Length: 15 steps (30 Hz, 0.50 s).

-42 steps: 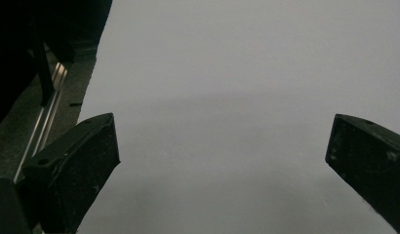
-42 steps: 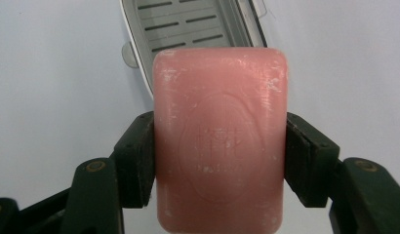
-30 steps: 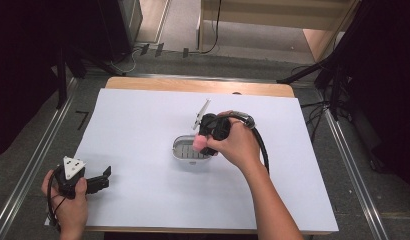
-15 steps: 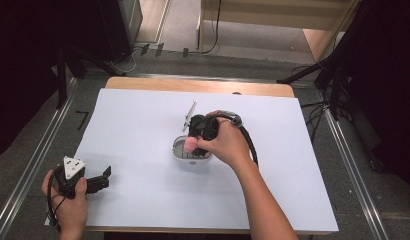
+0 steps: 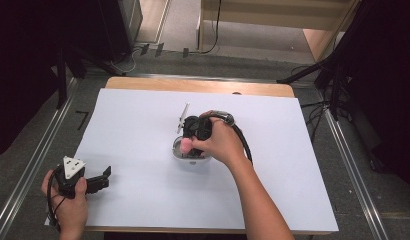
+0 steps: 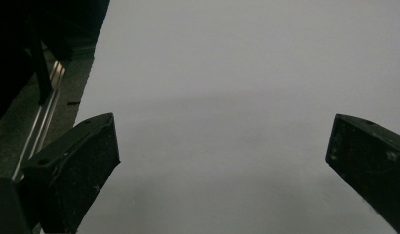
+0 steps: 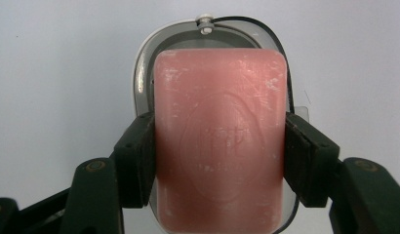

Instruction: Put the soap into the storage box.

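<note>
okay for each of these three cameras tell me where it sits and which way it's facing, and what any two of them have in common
High view: fixed above the near table edge, looking forward and down on the white sheet; both forearms, left gripper, right gripper.
Left gripper view: on the left gripper, looking along its open jaws over bare sheet.
Right gripper view: on the right gripper, looking down at the pink soap its jaws clamp above the soap dish.
Shared: high and right gripper views both show soap and dish.

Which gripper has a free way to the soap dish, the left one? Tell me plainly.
Probably not the left gripper: it sits open at the table's near left corner, and the right gripper, shut on the pink soap bar, hangs over the soap dish.
</note>
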### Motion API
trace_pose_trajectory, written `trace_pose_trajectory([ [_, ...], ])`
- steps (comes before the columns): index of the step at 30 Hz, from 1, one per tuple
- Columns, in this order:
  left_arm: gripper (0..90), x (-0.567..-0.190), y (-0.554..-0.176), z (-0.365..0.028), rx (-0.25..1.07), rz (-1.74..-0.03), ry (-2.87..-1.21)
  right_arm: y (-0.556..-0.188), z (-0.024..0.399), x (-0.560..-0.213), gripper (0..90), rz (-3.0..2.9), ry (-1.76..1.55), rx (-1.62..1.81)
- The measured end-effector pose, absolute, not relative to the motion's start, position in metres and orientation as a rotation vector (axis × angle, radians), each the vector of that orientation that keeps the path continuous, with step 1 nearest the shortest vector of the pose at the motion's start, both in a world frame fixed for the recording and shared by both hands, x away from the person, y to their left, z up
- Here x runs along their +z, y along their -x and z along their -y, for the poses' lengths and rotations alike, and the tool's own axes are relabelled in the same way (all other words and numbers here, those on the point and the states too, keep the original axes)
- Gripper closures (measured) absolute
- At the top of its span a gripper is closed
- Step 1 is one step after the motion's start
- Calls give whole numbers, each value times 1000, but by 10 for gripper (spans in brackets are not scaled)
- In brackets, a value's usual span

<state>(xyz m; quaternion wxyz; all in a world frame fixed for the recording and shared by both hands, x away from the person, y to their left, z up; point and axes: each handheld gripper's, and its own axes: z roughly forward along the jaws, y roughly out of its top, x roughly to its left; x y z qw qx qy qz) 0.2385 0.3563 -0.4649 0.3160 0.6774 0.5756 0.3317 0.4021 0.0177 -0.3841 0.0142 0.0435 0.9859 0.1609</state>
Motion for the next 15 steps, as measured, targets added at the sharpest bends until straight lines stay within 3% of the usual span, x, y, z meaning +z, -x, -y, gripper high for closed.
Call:
trace_pose_trajectory([
  [9,0,-465,-239,-357,871,-1517,-1782,-402,-18,-387,383,-3063,-122,491],
  [15,0,-465,-239,-356,874,-1520,-1787,-402,-10,-372,315,-3041,-192,616],
])
